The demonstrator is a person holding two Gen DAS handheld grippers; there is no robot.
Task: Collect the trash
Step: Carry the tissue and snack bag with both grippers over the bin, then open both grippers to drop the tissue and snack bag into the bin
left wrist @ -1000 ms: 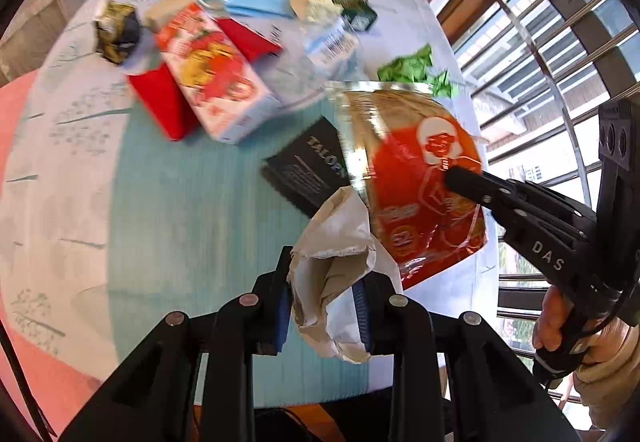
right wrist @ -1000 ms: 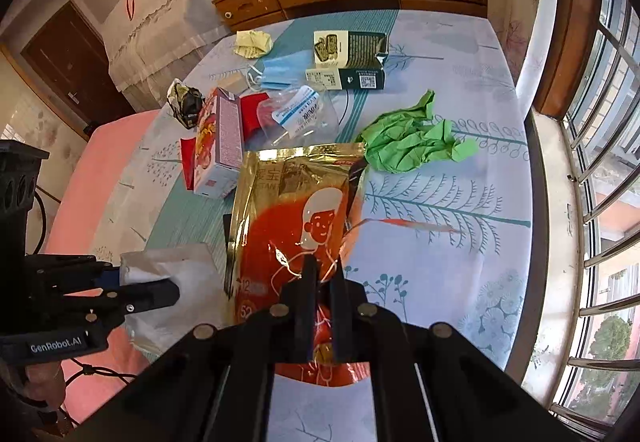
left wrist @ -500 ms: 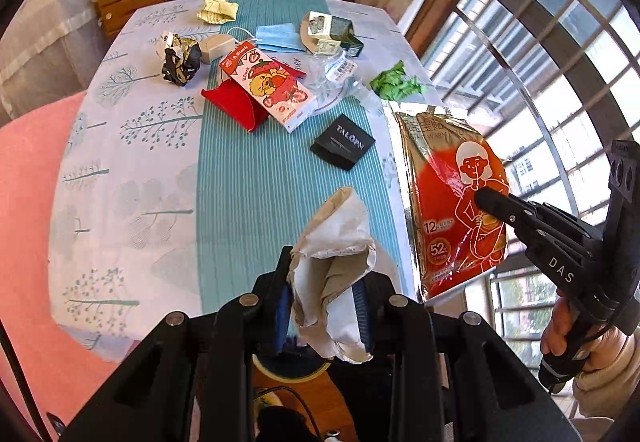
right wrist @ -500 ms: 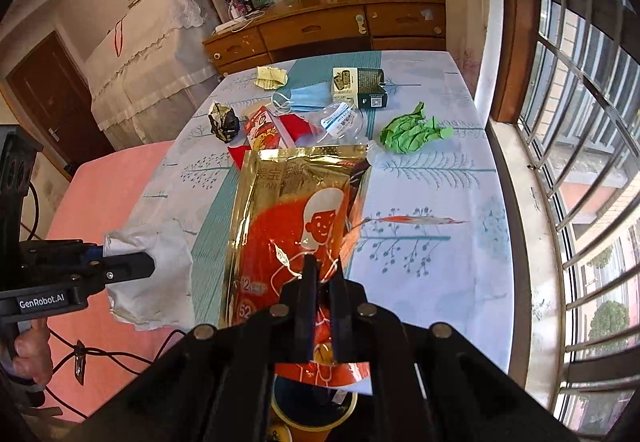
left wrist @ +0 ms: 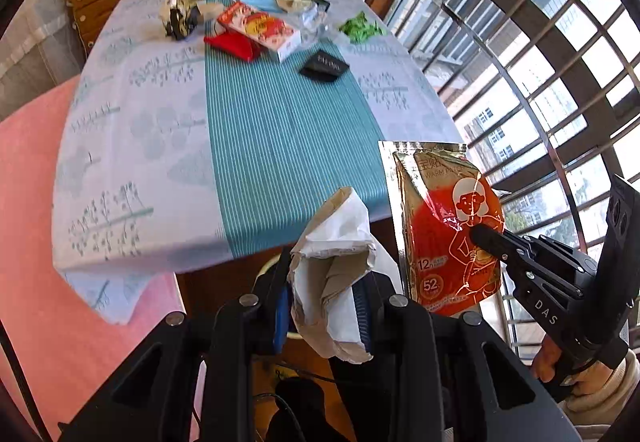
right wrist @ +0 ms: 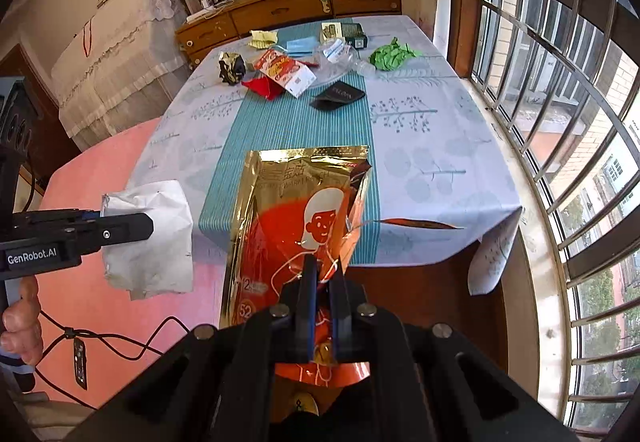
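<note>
My left gripper point(left wrist: 322, 274) is shut on a crumpled white paper wrapper point(left wrist: 336, 266), held in the air off the table's near edge; the wrapper also shows in the right wrist view point(right wrist: 150, 238). My right gripper point(right wrist: 322, 274) is shut on a gold and red warm-patch pouch point(right wrist: 296, 217), held upright beside the wrapper, also seen in the left wrist view point(left wrist: 444, 226). More trash lies at the far end of the table point(left wrist: 280, 137): a red snack box point(left wrist: 260, 27), a black packet point(left wrist: 325, 66), green crumpled paper point(left wrist: 362, 27) and a dark foil ball point(left wrist: 178, 19).
A window with metal bars point(right wrist: 560, 81) runs along the right of the table. A wooden sideboard point(right wrist: 288, 11) stands behind the table. A pink surface point(left wrist: 48, 242) lies to the left. A cable point(right wrist: 120, 342) trails below the left hand.
Both grippers have pulled back from over the table to beyond its near edge, carrying the wrapper and the pouch with them. The table now looks farther away.
</note>
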